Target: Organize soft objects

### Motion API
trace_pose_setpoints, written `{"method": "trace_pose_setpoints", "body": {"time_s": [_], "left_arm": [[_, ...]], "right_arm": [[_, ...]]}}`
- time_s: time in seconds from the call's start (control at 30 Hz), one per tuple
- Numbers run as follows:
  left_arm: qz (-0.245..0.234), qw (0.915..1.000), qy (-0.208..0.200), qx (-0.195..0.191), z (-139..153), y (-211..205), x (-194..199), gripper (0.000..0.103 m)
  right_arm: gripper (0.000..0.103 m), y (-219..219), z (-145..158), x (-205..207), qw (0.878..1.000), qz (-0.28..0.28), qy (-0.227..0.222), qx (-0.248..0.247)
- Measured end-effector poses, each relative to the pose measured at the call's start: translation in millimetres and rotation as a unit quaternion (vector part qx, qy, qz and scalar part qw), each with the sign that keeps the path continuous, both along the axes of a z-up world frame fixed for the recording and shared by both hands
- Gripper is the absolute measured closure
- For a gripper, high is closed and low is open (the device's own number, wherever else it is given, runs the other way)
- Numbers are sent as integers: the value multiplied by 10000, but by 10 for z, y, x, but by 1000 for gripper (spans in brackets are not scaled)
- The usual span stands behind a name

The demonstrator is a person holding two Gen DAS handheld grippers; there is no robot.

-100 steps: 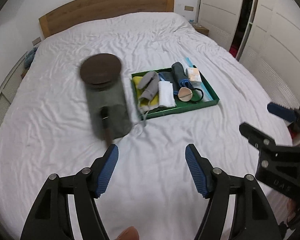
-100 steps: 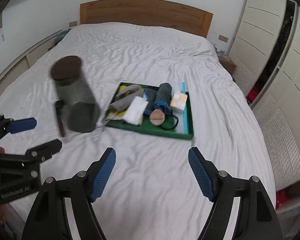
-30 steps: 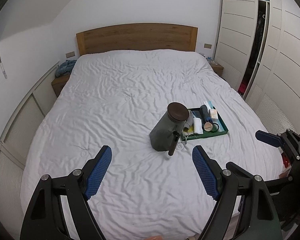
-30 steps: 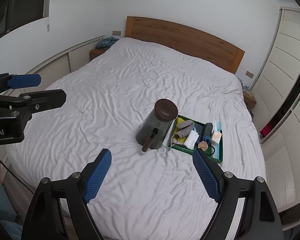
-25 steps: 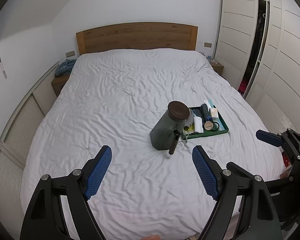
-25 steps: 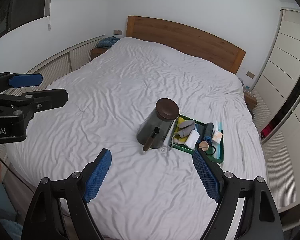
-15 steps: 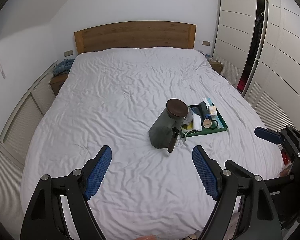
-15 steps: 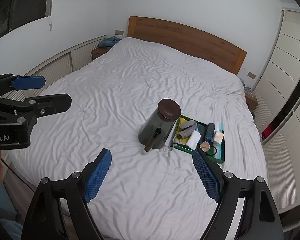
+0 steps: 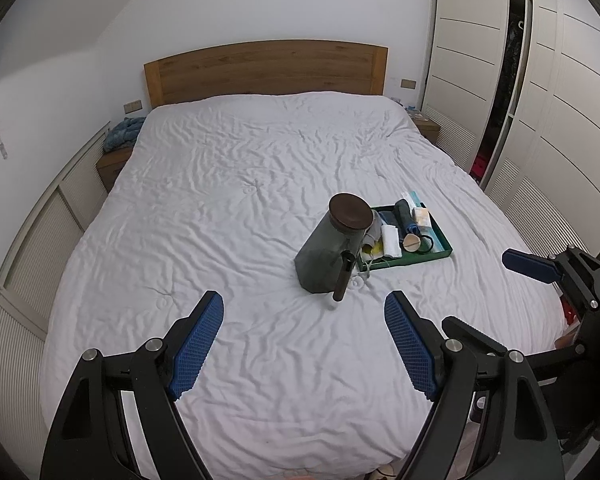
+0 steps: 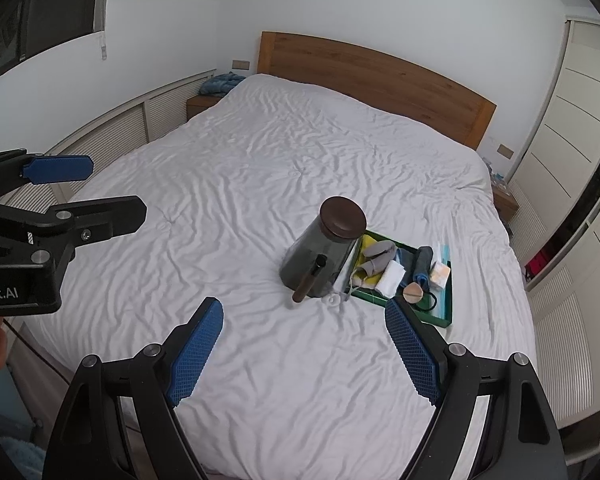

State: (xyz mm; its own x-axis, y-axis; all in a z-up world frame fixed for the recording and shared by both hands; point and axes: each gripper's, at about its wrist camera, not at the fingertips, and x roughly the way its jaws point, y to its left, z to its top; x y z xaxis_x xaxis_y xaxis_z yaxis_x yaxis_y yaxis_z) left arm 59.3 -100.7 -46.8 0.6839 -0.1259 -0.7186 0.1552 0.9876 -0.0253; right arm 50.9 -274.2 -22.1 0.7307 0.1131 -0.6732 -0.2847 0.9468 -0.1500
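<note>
Reading "obot.AI" at the right view's left edge marks the left gripper [image 10: 52,184]; it and the right gripper [image 10: 304,344] hang released, fingers empty. Wide bare bed [image 9: 228,208] surrounds the centre-frame grey jug [image 9: 326,256], which touches the green tray [image 9: 442,250] of soft objects [image 10: 380,264].

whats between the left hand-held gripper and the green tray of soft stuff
In the left wrist view, wrinkled white bedsheet, then the dark grey jug with a brown lid, lie between the open left hand-held gripper and the green tray.
</note>
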Motion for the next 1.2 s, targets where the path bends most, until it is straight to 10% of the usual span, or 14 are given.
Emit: {"method": "trace_pose_setpoints", "body": {"time_s": [0.27, 0.53, 1.2], "left_arm": [[286, 9990, -352, -4, 97, 138, -56, 25], [1058, 9777, -1810, -133, 341, 338, -335, 1], [625, 9959, -637, 170, 122, 317, -99, 1]], "right_arm": [[19, 8, 14, -1, 9999, 46, -64, 64], [19, 68, 40, -73, 9996, 139, -214, 116], [19, 80, 63, -30, 9999, -33, 37, 143]]}}
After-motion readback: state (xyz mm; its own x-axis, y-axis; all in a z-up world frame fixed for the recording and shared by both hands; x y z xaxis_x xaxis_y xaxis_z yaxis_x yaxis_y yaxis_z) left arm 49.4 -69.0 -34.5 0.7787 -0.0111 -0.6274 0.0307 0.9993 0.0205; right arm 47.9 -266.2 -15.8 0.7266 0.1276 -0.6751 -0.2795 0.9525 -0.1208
